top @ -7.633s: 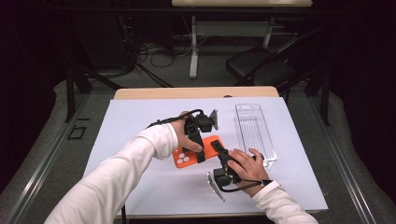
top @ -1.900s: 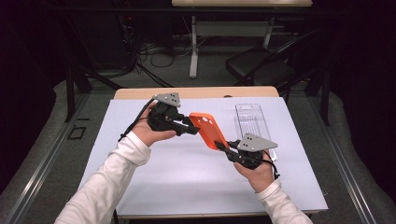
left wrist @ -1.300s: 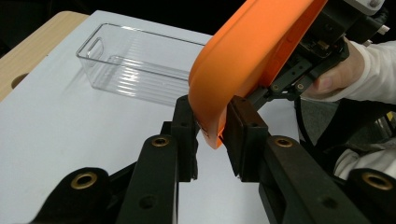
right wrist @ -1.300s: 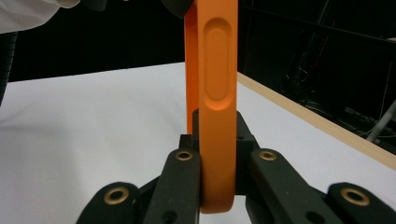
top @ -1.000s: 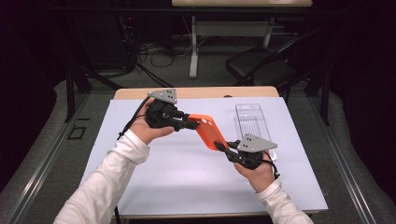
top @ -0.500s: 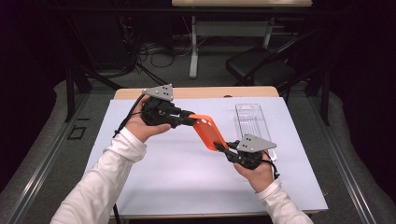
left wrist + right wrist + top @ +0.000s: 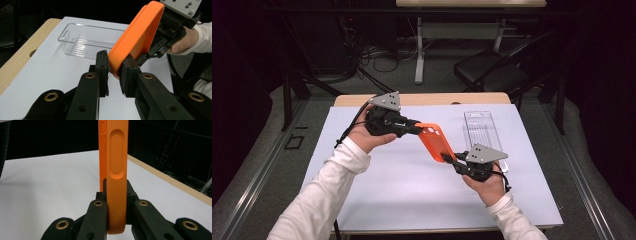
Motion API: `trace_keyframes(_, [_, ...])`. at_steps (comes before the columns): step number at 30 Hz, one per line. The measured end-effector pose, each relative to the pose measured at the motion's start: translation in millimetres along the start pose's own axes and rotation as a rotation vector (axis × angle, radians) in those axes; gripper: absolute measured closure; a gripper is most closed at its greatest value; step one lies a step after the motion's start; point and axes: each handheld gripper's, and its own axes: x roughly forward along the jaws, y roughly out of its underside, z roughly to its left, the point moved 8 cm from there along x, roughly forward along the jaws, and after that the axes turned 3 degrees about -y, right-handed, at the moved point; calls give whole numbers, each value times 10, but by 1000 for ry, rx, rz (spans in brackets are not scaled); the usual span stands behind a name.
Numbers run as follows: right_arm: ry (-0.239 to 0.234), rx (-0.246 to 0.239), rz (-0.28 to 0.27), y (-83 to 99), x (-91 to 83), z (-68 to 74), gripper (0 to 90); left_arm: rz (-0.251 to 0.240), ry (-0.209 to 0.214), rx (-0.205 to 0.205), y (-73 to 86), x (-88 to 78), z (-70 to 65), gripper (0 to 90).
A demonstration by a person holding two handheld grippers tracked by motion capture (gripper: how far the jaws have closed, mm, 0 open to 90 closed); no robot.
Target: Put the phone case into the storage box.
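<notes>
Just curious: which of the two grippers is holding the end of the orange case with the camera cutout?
The left gripper pinches the cutout end of the orange case; the right gripper clamps the plain end.

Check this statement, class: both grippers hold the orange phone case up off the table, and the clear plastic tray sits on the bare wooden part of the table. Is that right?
One detail is wrong. The clear plastic tray sits on the white sheet covering the table, not on bare wood, as the high view shows. The rest stands: the left gripper and right gripper both hold the orange phone case up off the table.
</notes>
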Motion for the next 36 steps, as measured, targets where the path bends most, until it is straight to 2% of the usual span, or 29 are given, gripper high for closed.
trace_keyframes(9, [-10, 10, 5, 11, 9, 14, 851, 14, -16, 22, 2, -12, -27, 795])
trace_keyframes(14, [-13, 16, 9, 15, 9, 15, 850, 7, -22, 25, -11, -8, -31, 797])
trace_keyframes(30, [-10, 31, 4, 6, -1, -2, 812, 13, -13, -3, -5, 23, -5, 799])
trace_keyframes(36, [-4, 37, 13, 1, -9, -13, 758, 12, -15, -6, -9, 27, -8, 799])
